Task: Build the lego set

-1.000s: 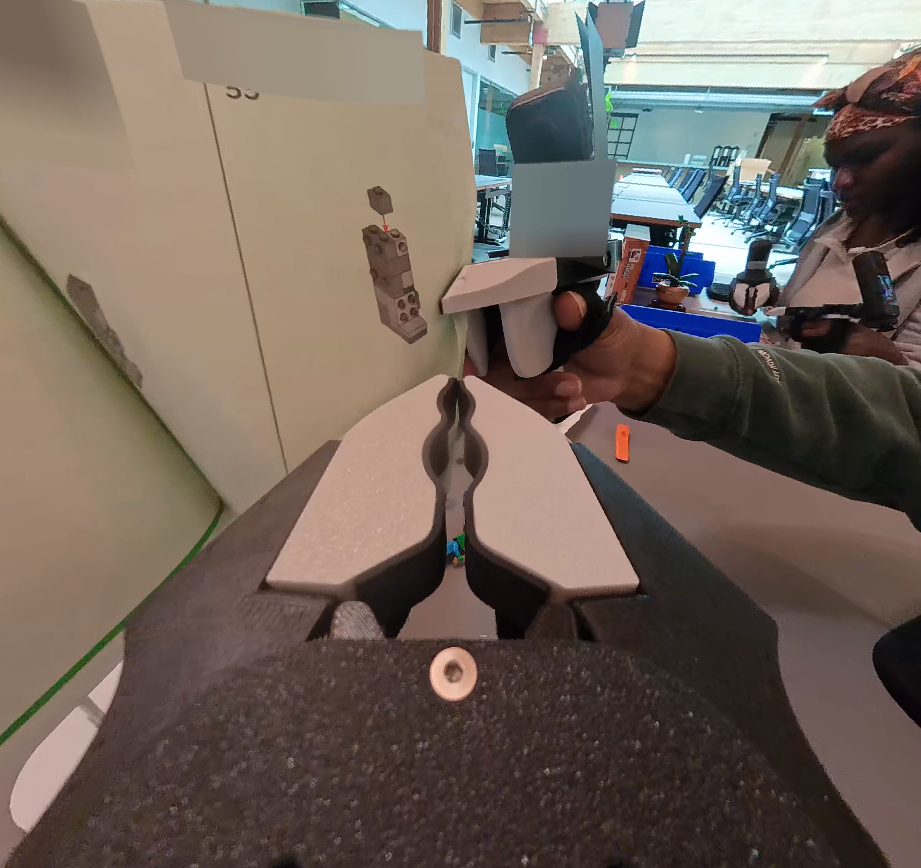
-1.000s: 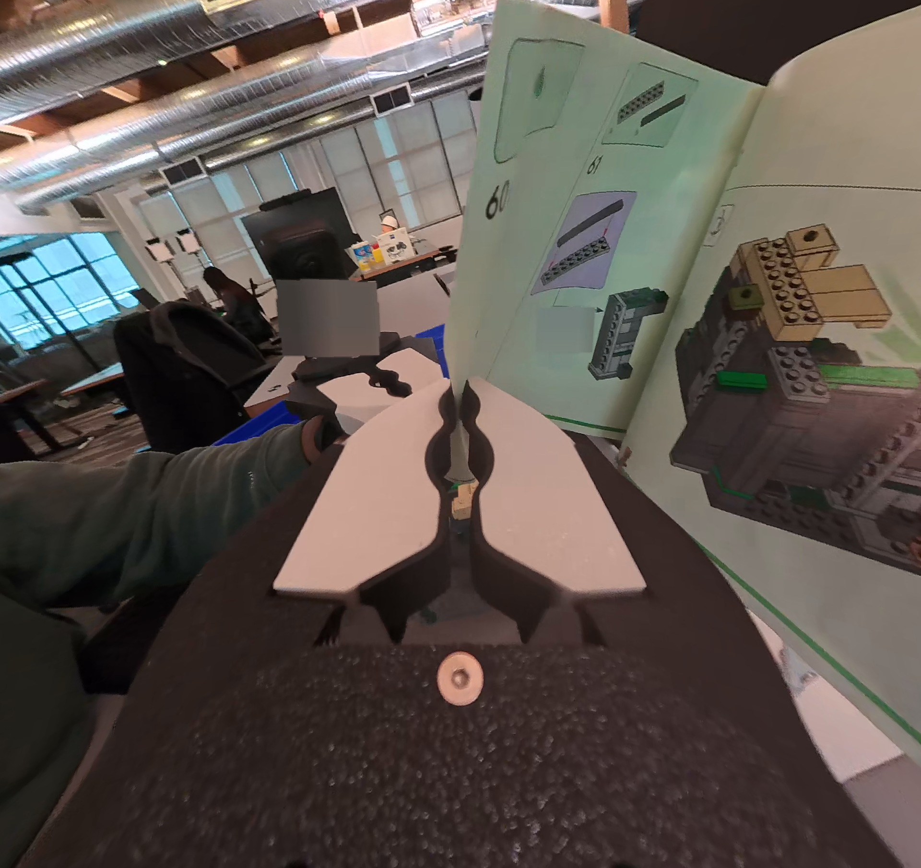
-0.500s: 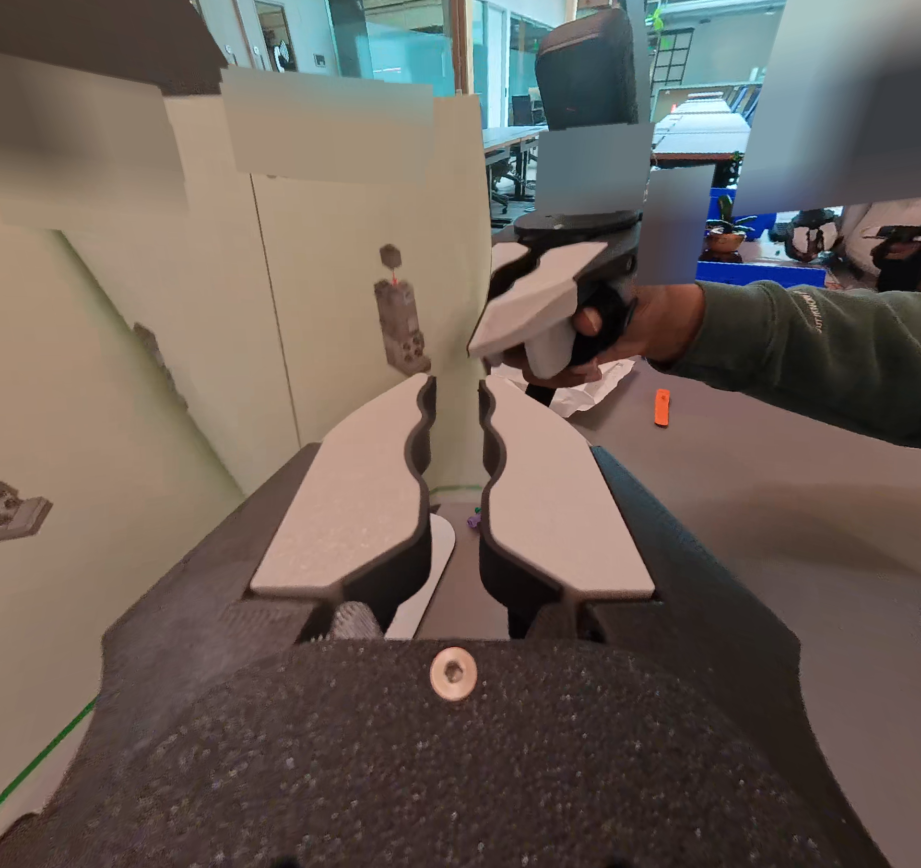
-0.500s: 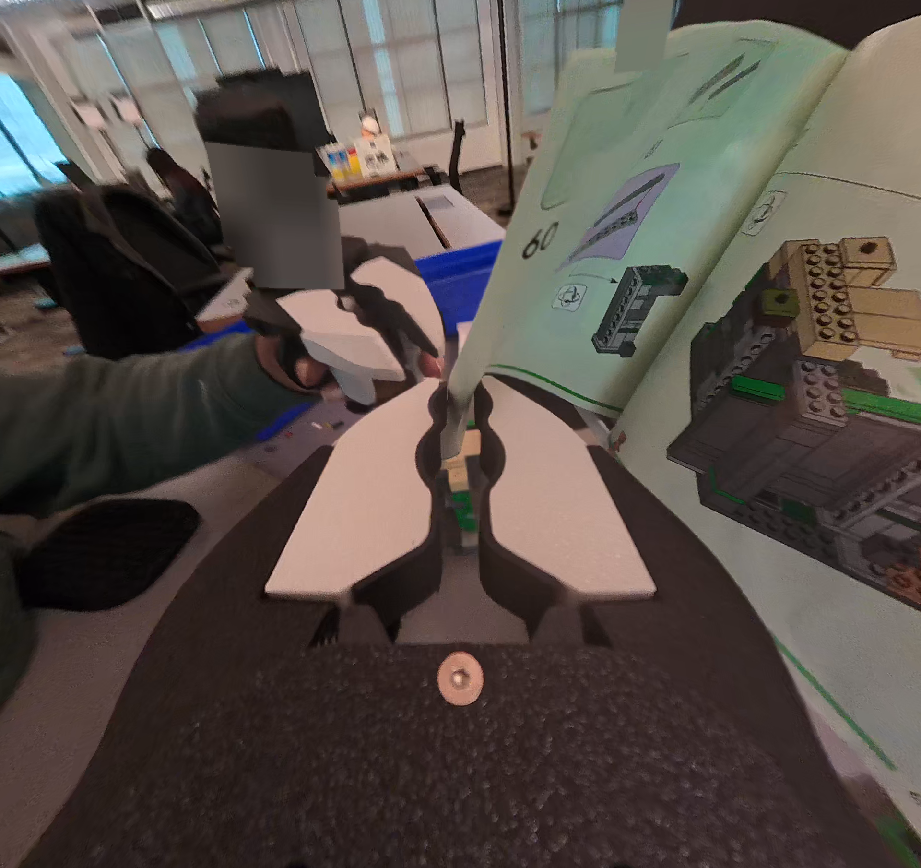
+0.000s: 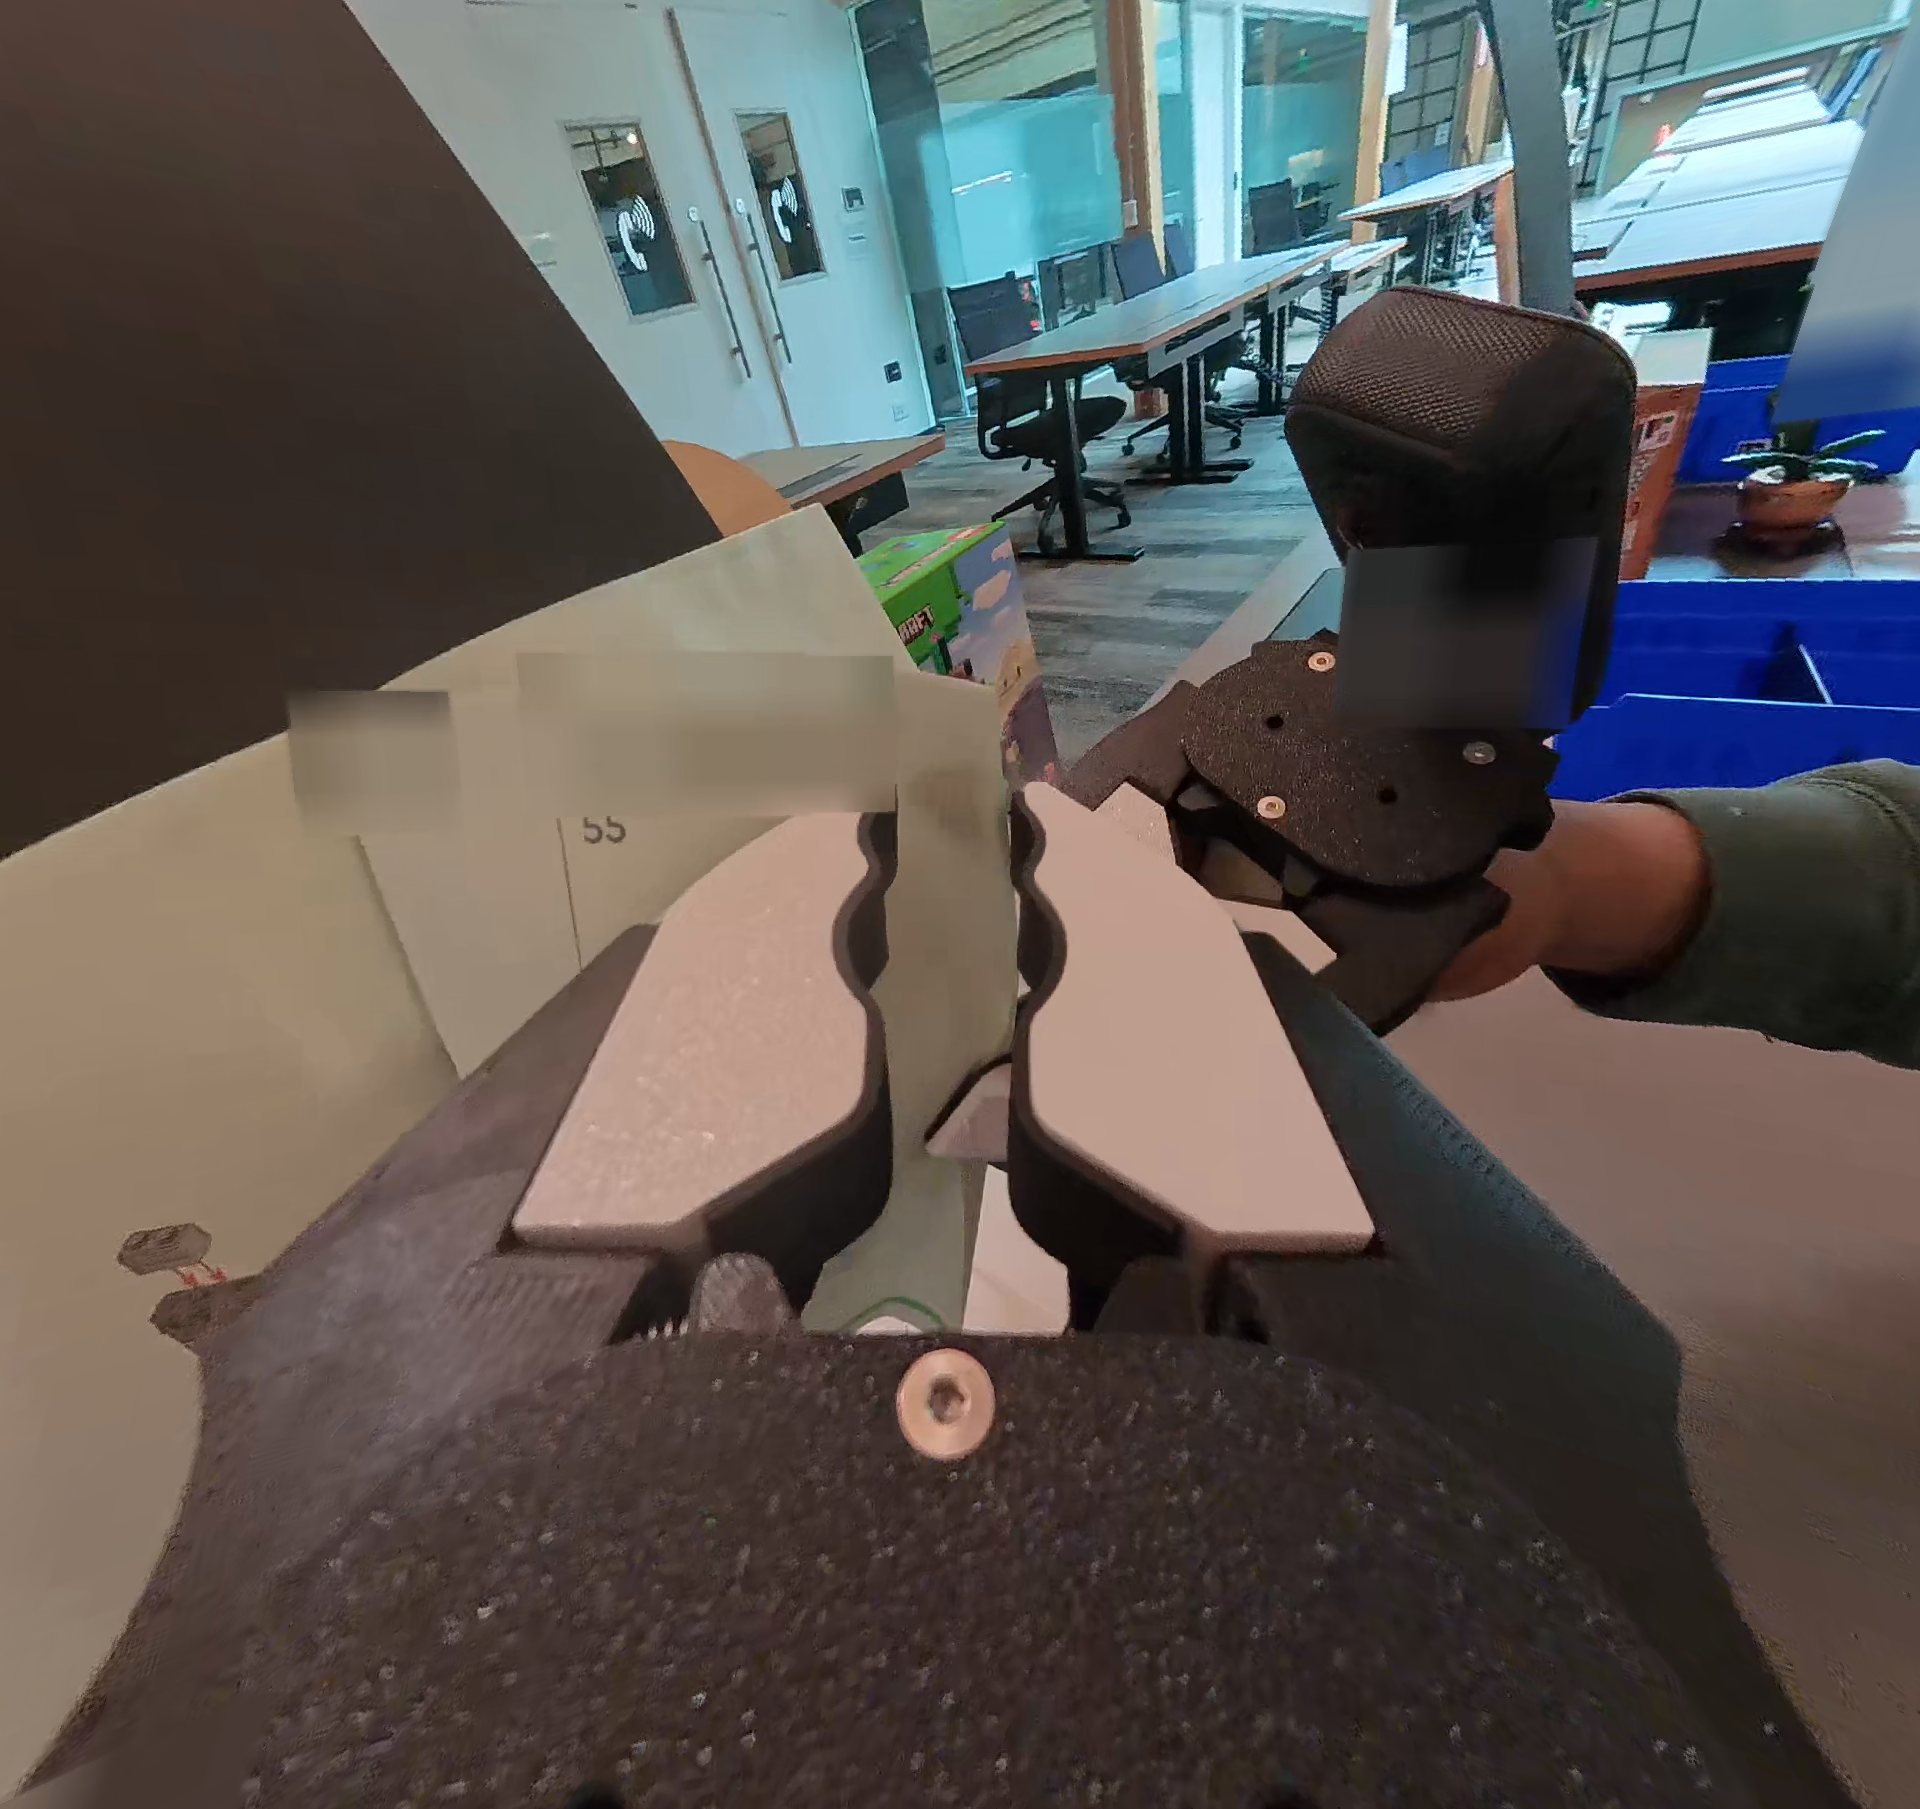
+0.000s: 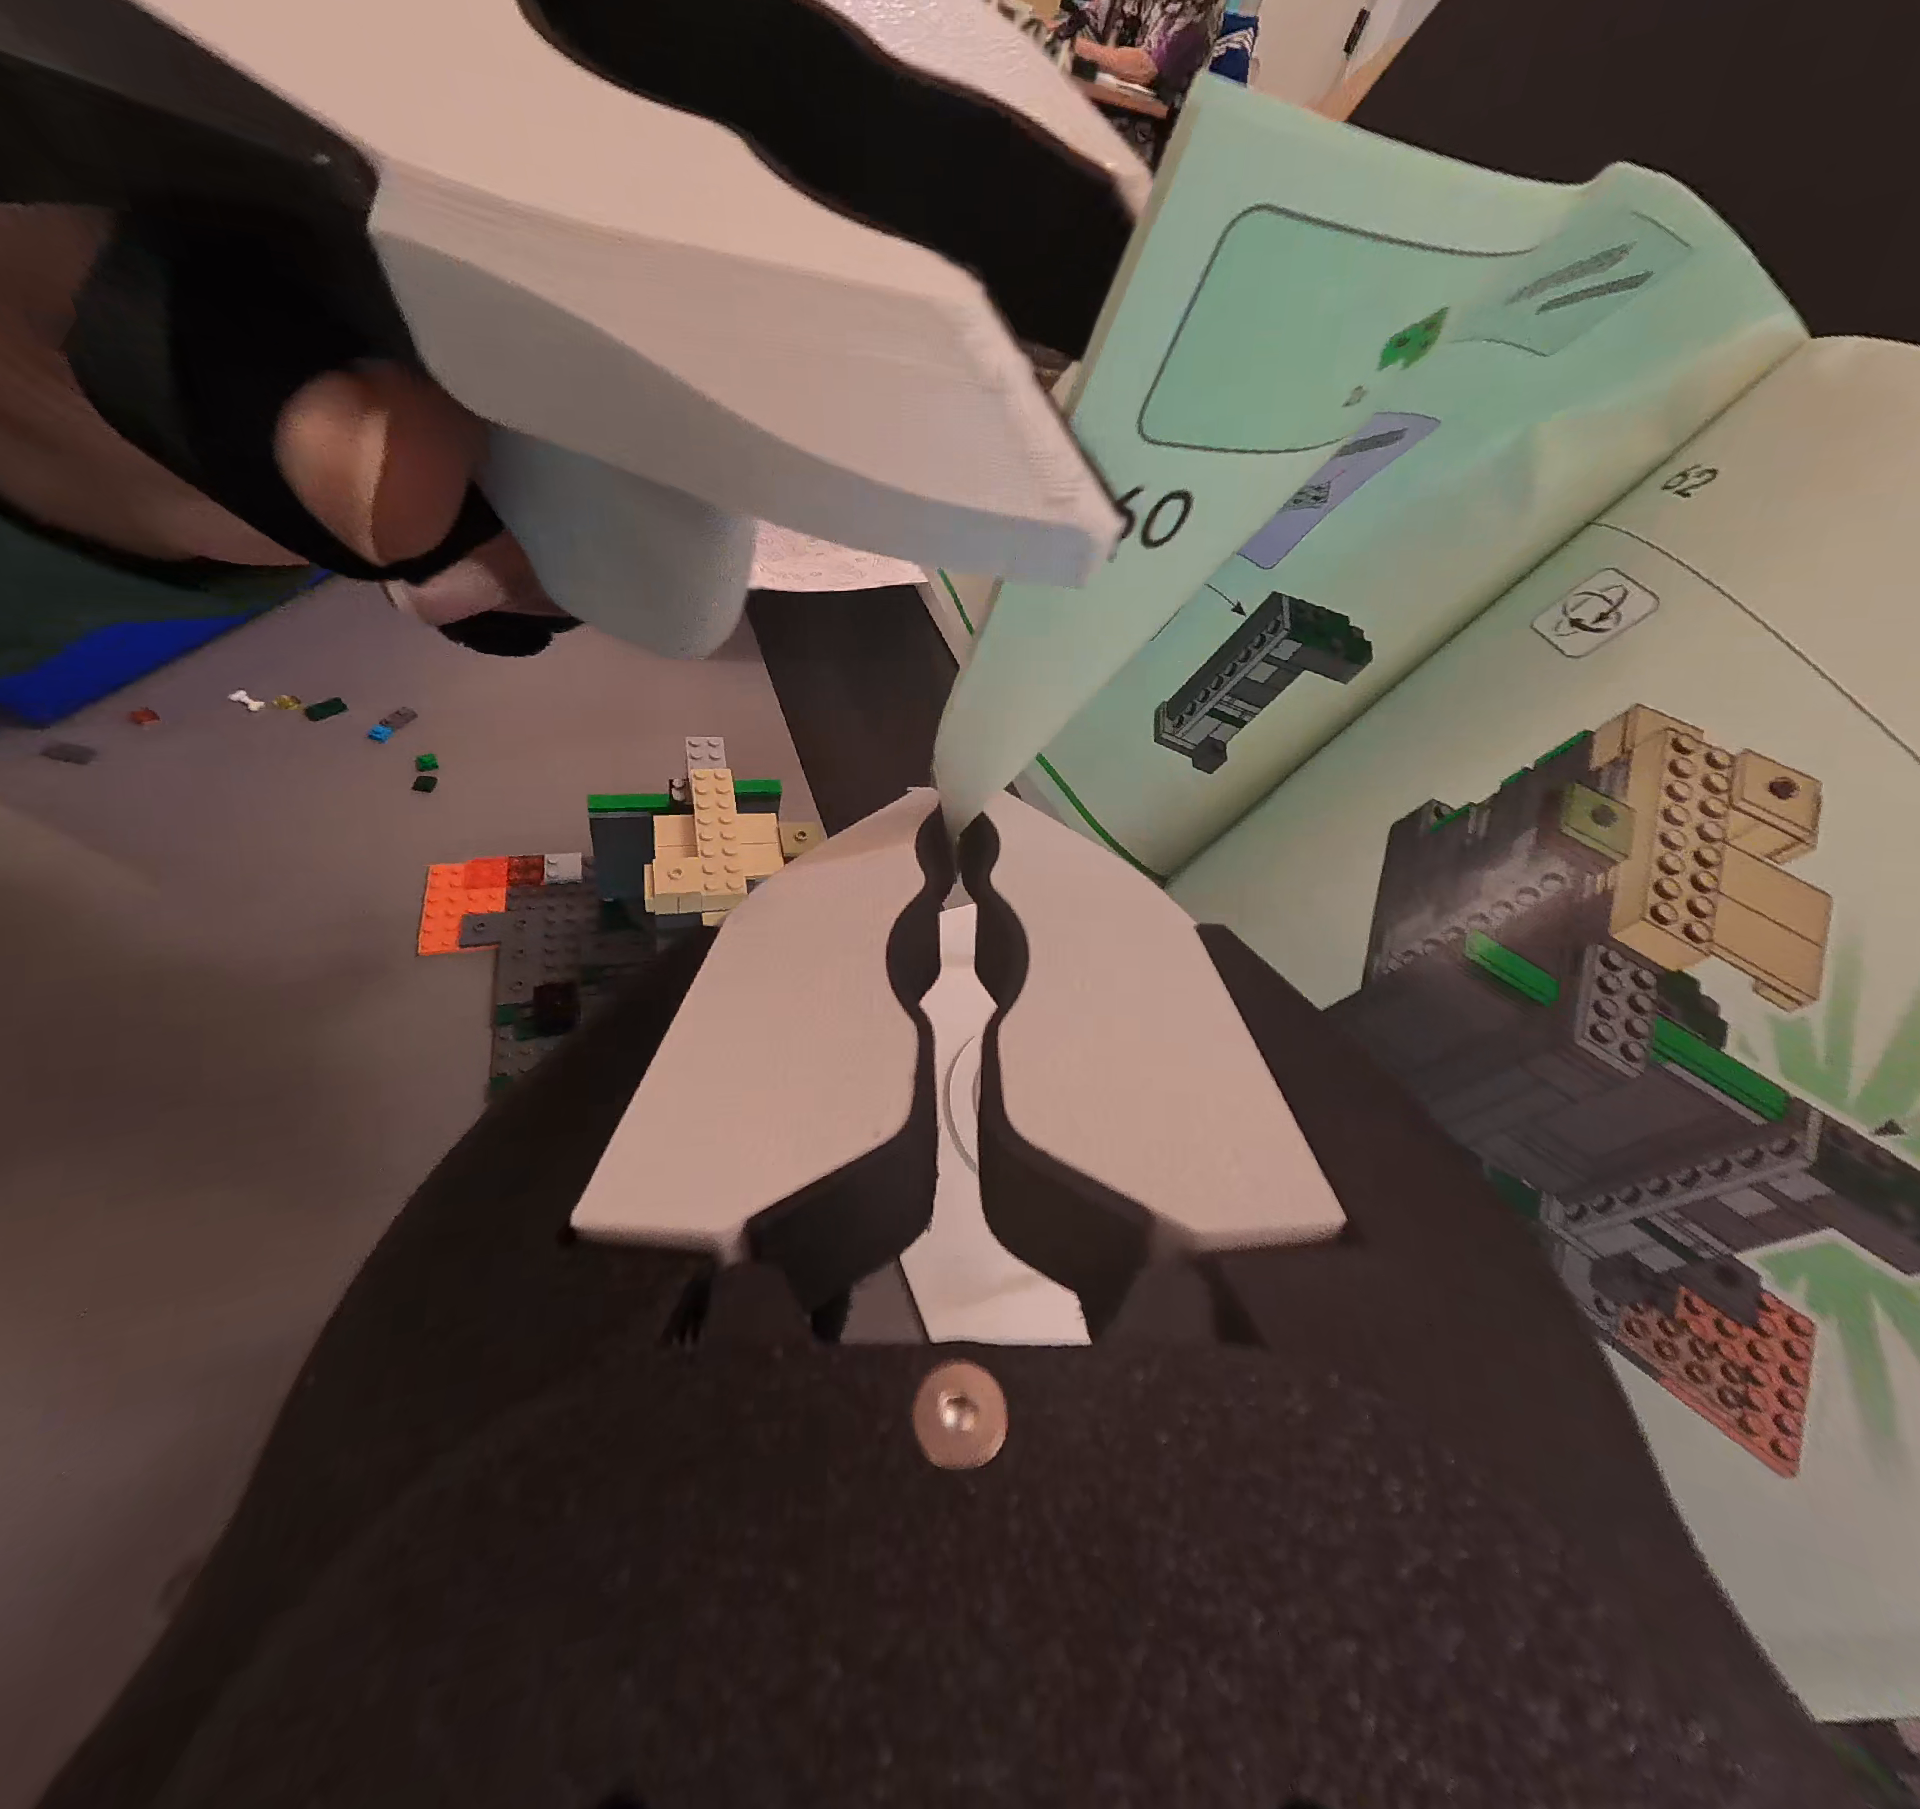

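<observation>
The open instruction booklet (image 6: 1351, 512) stands up from the table at the right, showing pictures of a grey, green and tan build. My right gripper (image 6: 951, 819) is shut on the lower corner of one page. My left gripper (image 5: 945, 814) is open, with the edge of a pale green page (image 5: 260, 980) standing in the gap between its fingers. The left gripper also shows close overhead in the right wrist view (image 6: 1117, 357). The partly built lego model (image 6: 686, 855), with tan, grey, green and orange parts, sits on the table left of my right gripper.
Several small loose bricks (image 6: 322, 710) lie on the grey table (image 5: 1662, 1188) beyond the model. A green lego box (image 5: 956, 606) stands behind the booklet. A blue bin (image 5: 1766, 699) sits at the far right. The right gripper's black body (image 5: 1351, 824) is close to my left fingers. The gap from one gripper's tips to the other's is roughly 8 centimetres. To reach the partly built lego model (image 6: 686, 855) in a straight line is about 20 centimetres for my right fingers, about 25 centimetres for my left.
My left gripper, shut on the page edge a second ago, has opened and stays open around it. My right gripper kept its hold and tipped down toward the table; the two grippers have closed in.
</observation>
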`<move>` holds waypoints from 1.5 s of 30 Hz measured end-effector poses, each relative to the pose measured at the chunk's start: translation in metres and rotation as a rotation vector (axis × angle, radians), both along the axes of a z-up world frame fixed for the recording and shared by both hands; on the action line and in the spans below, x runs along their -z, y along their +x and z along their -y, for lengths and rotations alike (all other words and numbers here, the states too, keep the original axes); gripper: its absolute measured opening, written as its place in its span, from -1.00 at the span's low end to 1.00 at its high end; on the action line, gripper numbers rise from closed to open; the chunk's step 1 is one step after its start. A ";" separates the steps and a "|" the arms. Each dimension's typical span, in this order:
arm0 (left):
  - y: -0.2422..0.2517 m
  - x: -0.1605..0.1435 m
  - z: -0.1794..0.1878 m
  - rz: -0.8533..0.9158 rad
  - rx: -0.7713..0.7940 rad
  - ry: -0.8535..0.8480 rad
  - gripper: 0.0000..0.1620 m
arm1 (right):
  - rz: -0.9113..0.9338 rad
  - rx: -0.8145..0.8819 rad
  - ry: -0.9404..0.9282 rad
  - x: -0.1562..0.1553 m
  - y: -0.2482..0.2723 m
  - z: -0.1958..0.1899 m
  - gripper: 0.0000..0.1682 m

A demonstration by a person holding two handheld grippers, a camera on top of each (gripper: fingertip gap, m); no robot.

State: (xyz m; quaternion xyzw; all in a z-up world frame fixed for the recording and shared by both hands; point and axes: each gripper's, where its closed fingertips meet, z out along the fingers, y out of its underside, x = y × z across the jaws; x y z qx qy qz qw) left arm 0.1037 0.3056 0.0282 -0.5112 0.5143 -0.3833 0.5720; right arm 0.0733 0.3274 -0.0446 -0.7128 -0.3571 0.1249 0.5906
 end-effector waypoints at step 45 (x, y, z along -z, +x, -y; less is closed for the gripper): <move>0.004 0.020 -0.010 -0.065 -0.060 0.118 -1.00 | -0.069 -0.066 -0.067 0.005 -0.006 0.016 -0.76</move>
